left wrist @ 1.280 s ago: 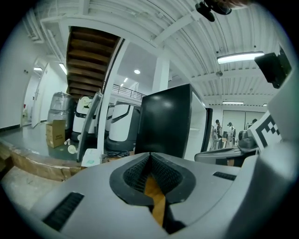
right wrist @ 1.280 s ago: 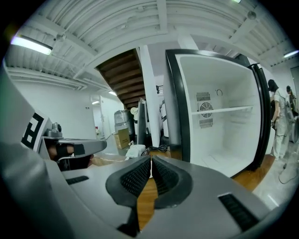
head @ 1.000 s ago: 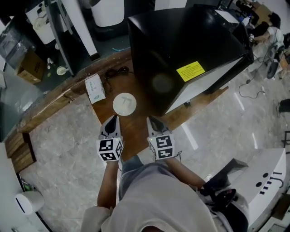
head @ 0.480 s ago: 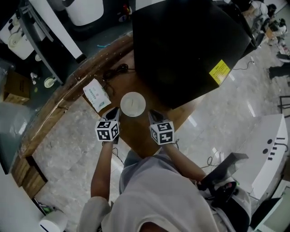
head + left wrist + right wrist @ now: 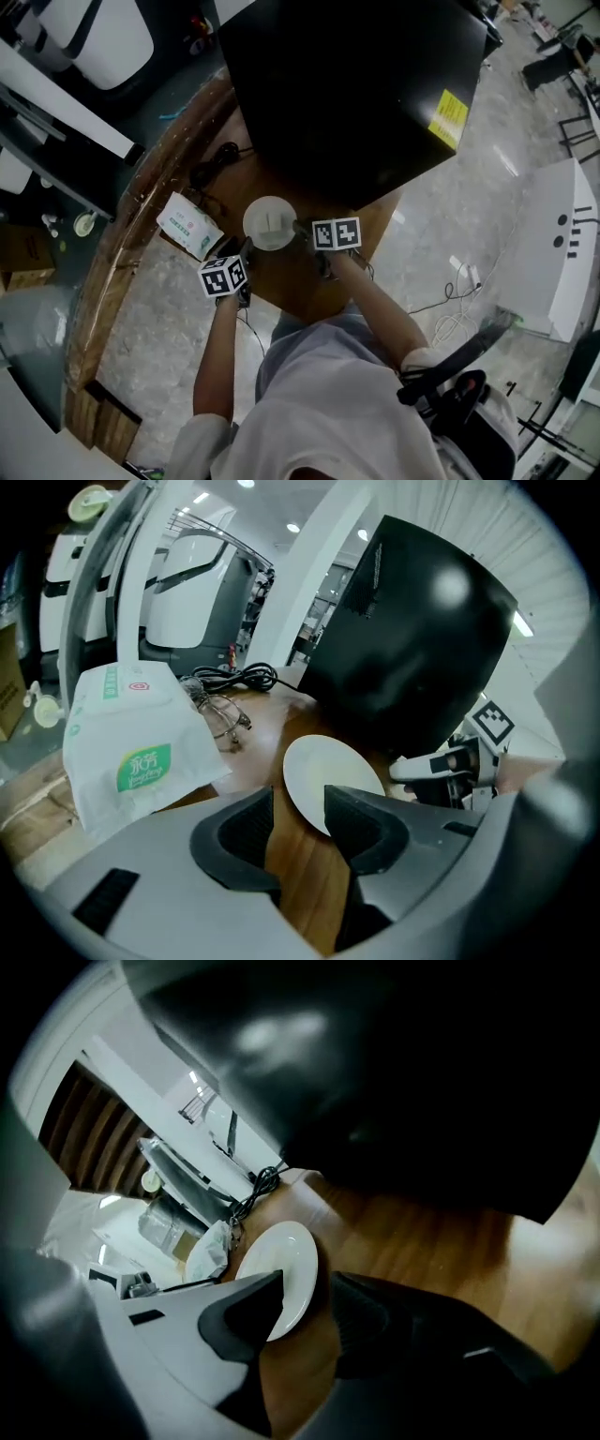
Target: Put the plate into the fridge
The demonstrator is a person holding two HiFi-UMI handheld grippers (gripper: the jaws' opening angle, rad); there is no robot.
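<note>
A small white plate (image 5: 270,222) lies on the wooden table (image 5: 291,281) in front of the black fridge (image 5: 356,94), whose door is closed. My left gripper (image 5: 246,253) is at the plate's near left edge, my right gripper (image 5: 302,232) at its right edge, turned on its side. Both have just been opening their jaws. In the left gripper view the plate (image 5: 323,766) sits just ahead of the open left gripper (image 5: 298,803). In the right gripper view the plate's (image 5: 281,1265) rim reaches into the gap of the open right gripper (image 5: 307,1286), and the pads do not press on it.
A white and green tissue pack (image 5: 190,225) lies left of the plate, with a pair of glasses (image 5: 220,719) and a coiled black cable (image 5: 214,161) behind it. The table's curved edge drops to a marble floor (image 5: 150,309). White machines stand beyond the table.
Both grippers have come down and forward to the plate's two sides. Their jaws went from shut to open, and the right gripper rolled onto its side.
</note>
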